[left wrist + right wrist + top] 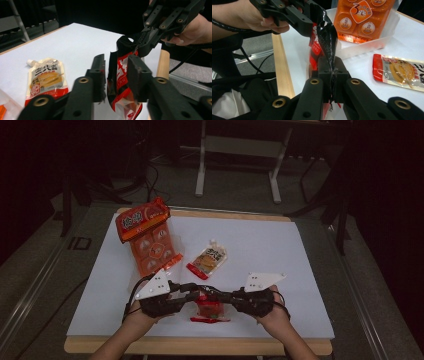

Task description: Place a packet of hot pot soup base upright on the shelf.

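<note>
1. Right gripper (332, 70) is clamped tight on the black edge of a red snack packet (325, 32). In its own view the jaws are pressed together with just the crinkled film between the pads, and the packet stands up out of them.
2. Left gripper (116, 75) has one jaw on each side of that same packet (120, 75), both very close to it. Honestly can't tell if the pads are actually squeezing it or just sitting next to it.
3. From above, the two grippers point at each other, tips nearly meeting, with the packet (209, 309) right between them and hanging a bit lower, near the front edge of the table (280, 250). The left one (197, 295) comes in from one side and the right one (215, 296) from the other, a hand behind each.
4. In the left gripper view, the right gripper (140, 47) bites the packet's top corner just past the left jaws. In the right gripper view, the left gripper (307, 25) sits against the upper part of the packet.
5. Other stuff: a flat sauce pouch (209, 260) with a spout lies on the white sheet a little beyond the tips, clear of both grippers.
6. Farther out past the left gripper there's a clear tray of orange packs (152, 250) with an orange bag (142, 219) resting on its far end.
</note>
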Motion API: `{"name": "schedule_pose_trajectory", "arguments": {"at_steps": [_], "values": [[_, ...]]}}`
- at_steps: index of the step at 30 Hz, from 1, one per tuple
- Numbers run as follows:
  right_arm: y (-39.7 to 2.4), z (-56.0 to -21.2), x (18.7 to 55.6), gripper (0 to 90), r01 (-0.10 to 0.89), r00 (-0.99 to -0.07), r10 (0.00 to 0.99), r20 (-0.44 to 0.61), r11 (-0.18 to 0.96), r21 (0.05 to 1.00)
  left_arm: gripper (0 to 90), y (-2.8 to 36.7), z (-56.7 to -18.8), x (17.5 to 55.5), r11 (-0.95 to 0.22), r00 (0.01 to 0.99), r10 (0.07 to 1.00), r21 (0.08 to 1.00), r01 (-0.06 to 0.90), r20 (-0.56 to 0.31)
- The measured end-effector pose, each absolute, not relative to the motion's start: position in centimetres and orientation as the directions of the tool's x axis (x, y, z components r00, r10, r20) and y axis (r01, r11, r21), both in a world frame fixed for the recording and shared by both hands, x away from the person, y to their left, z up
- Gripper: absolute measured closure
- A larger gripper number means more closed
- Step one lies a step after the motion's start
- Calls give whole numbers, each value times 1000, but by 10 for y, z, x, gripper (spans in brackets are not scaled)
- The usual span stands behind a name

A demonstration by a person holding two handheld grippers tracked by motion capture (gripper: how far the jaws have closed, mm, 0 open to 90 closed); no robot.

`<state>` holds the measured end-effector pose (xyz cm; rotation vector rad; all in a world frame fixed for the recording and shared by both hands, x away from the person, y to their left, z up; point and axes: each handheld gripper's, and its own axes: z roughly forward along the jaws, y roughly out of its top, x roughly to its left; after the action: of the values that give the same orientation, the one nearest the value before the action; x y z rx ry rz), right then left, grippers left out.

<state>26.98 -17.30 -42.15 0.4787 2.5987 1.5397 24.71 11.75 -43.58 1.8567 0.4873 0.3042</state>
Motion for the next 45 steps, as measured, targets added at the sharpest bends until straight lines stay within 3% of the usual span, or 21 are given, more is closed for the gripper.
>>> {"name": "schedule_pose_trajectory", "arguments": {"at_steps": [6,18,25,33,45], "values": [[-173,-421,270,881,224,-948,308,87,444,867,849,118,-435,249,-293,886,463,941,170,-15],[-174,-419,272,857,225,-944,318,88,425,877,879,121,-429,252,-290,904,428,945,151,-13],[-177,-418,273,772,221,-941,329,80,417,882,882,120,-422,251,-302,907,421,943,137,2],[-189,-417,276,602,240,-921,379,88,373,896,882,126,-414,250,-309,912,409,946,100,37],[-206,-417,282,220,314,-879,450,161,288,905,881,152,-402,255,-270,886,461,959,81,55]]}}
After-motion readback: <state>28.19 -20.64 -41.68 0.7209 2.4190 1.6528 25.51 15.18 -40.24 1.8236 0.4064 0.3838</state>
